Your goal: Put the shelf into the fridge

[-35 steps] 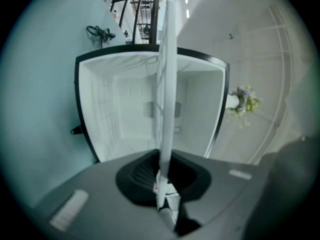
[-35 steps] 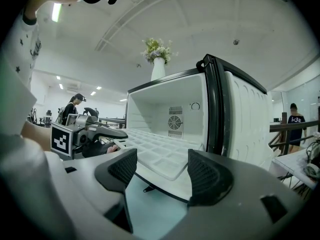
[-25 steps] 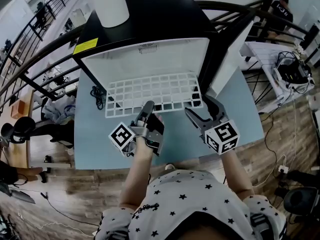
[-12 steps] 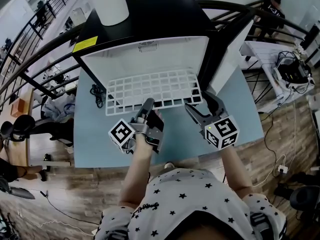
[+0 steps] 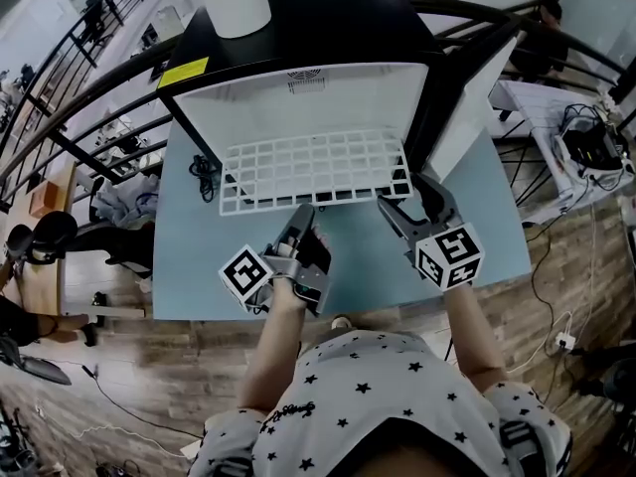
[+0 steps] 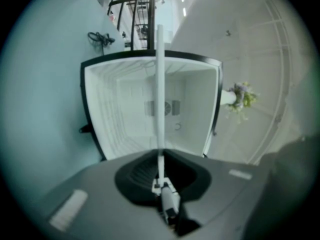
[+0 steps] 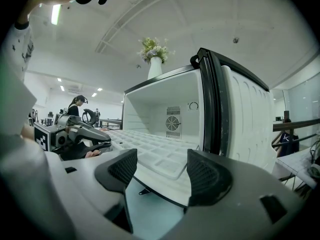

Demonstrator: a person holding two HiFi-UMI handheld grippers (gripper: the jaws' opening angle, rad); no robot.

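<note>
Feeding shelf (image 5: 313, 172) into fridge (image 5: 298, 92).
Clamped w/ L gripper (image 5: 301, 217) outside fridge for level push; R gripper (image 5: 404, 197) agape, empty.

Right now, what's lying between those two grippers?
Only bare blue table, as the head view shows. The left gripper pinches the shelf; the right gripper is open at its corner.

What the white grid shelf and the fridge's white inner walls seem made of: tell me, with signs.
White grid shelf: thin bars in open square cells, even matt white; likely coated metal wire, though moulded plastic is possible. Fridge's white inner walls: smooth, faintly glossy, with rounded corners and ribs formed into the sides; probably moulded plastic.
</note>
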